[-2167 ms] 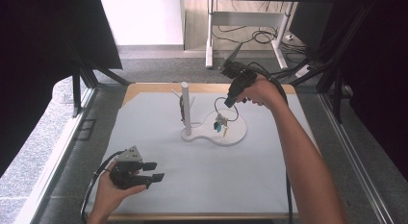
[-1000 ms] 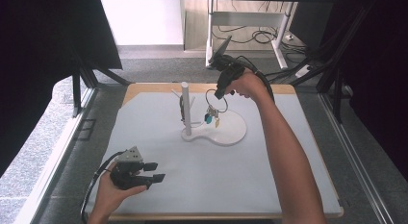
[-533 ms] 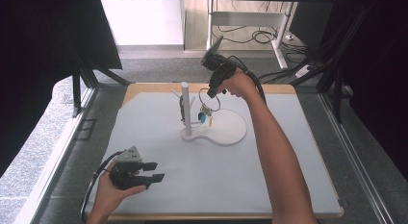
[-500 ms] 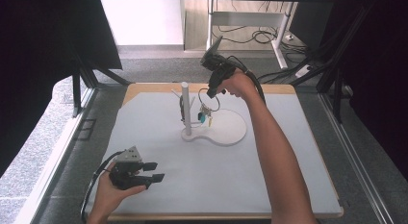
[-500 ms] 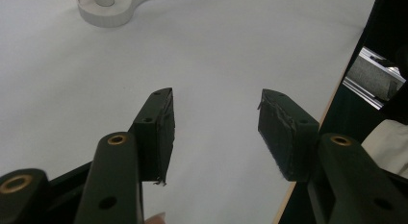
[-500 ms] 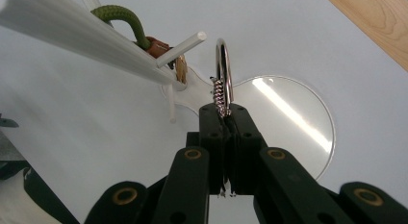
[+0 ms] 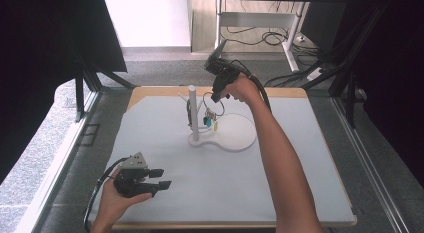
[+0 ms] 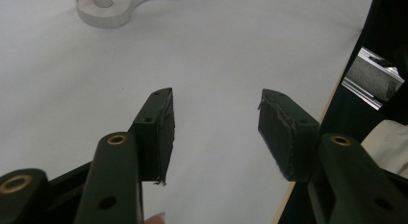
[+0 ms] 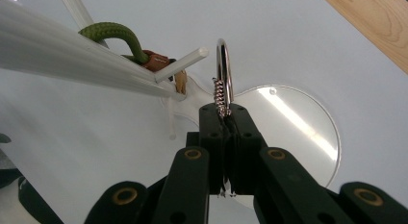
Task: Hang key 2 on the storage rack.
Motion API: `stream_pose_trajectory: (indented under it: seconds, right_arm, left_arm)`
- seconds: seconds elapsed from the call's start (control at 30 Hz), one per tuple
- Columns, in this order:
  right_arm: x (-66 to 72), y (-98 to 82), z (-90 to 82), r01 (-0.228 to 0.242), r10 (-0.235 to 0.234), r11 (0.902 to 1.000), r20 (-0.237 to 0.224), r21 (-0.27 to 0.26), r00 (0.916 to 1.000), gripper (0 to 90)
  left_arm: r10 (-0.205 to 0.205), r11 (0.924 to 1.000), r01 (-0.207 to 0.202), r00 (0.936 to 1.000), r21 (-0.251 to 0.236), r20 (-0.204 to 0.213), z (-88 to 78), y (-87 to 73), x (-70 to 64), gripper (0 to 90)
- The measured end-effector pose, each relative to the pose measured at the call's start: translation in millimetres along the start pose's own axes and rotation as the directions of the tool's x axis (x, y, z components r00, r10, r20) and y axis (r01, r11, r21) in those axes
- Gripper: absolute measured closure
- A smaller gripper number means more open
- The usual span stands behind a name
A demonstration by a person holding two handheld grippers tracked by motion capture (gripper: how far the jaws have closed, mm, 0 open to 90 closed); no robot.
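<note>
A white stand with an upright post (image 7: pixel 192 113) and side pegs rises from a flat white base (image 7: pixel 240 138) at the table's far middle. My right gripper (image 7: pixel 216 95) is shut on a metal key ring (image 7: pixel 210 102), and small coloured charms (image 7: pixel 209 121) dangle below it, close to the post. In the right gripper view the ring (image 9: pixel 223 70) stands upright in the jaws of my right gripper (image 9: pixel 224 113), just right of a peg tip (image 9: pixel 185 64). A green cord loop (image 9: pixel 113 34) hangs on the post (image 9: pixel 72 60). My left gripper (image 7: pixel 161 177) rests open at the near left, holding nothing.
A white mat (image 7: pixel 280 178) covers the wooden table. In the left gripper view, my left gripper (image 8: pixel 216 113) faces bare mat, with the stand's base (image 8: pixel 110 17) far ahead and the table edge (image 8: pixel 308 152) close on the right. Dark frames flank the table.
My right gripper has carried the key ring from over the round base leftward and farther back, up beside the post's pegs. The left gripper has stayed put.
</note>
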State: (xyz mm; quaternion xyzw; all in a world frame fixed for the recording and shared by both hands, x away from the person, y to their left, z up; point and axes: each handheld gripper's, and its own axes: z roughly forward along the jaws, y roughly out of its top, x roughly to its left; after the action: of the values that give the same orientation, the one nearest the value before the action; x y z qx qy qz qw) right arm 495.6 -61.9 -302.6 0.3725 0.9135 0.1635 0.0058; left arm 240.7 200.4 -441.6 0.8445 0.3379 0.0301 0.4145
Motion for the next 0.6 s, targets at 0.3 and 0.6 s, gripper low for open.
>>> stream_pose_trajectory:
  seconds: [0.3,0.6]
  right_arm:
    - [7.2,2.7,5.9,0.017,-0.017,0.9999,-0.011,0.002,0.9998,86.3]
    - [13.9,-0.7,13.6,0.024,-0.024,0.9997,-0.028,-0.003,0.9993,86.3]
  left_arm:
    - [-0.001,1.0,0.001,1.0,0.004,0.001,2.1,0.1,-0.3,47.6]
    - [0.001,1.0,-0.001,1.0,0.01,0.0,3.9,0.2,-0.3,47.6]
